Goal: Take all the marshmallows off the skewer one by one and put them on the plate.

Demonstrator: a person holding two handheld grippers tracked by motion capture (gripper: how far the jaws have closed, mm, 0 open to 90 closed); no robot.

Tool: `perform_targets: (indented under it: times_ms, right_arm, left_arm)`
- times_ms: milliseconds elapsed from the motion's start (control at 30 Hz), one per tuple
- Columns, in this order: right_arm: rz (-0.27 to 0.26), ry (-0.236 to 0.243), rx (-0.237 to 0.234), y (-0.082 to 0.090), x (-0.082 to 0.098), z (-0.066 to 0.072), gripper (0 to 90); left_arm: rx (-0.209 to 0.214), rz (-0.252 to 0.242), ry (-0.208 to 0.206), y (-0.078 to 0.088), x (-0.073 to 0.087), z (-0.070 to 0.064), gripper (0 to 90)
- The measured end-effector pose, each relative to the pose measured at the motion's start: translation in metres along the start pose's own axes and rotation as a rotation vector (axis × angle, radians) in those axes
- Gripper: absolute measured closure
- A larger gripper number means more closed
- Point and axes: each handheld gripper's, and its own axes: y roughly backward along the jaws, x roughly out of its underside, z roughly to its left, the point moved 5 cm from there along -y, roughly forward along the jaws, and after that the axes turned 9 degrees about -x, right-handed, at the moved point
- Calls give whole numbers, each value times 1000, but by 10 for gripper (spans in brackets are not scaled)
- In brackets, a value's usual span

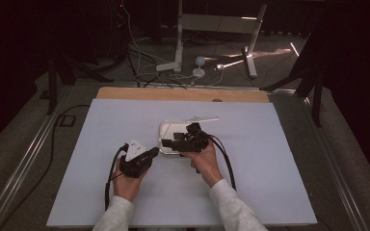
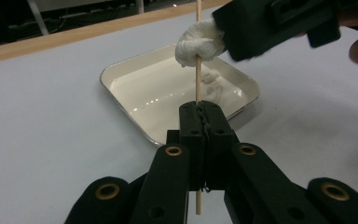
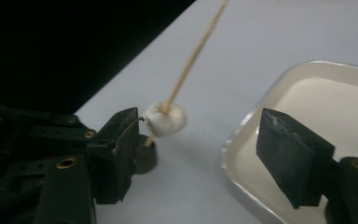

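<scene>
Left tool [image 2: 200,116] clenched on a thin wooden skewer [image 2: 198,81], gripped near its lower end, stick running up and away from the pads. In the high view, left tool [image 1: 150,154] near the middle of the white counter [image 1: 101,144], just left of the tray [image 1: 166,129], with the skewer tip [image 1: 204,119] slanting out past the tray's far right side.

A white marshmallow [image 2: 199,45] threaded on the skewer, partway up, well clear of the left tool's pads and above the tray's far edge. Same marshmallow [image 3: 166,119] in the right gripper view, sitting just beside the inner face of one pad, the other pad well apart from it.

Right tool [image 3: 196,140] released, wide gap between the pads, nothing pressed between them. Right tool [image 1: 173,143] lying across the tray in the high view.

Shallow white tray [image 2: 121,74] with a metal rim resting flat on the counter, a few pale marshmallow pieces [image 2: 214,86] lying inside toward its far right corner. A bare wooden strip [image 1: 183,94] along the counter's far edge.
</scene>
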Motion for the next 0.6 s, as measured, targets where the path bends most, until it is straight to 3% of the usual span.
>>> perform_targets:
  times_ms: [333, 600]
  right_arm:
    - [5, -45, -78, -13, 4, 6, 640]
    - [6, -70, -87, -16, 4, 8, 742]
  left_arm:
    - [6, -14, -6, 0, -1, -2, 897]
    - [7, -10, -5, 1, -1, -1, 899]
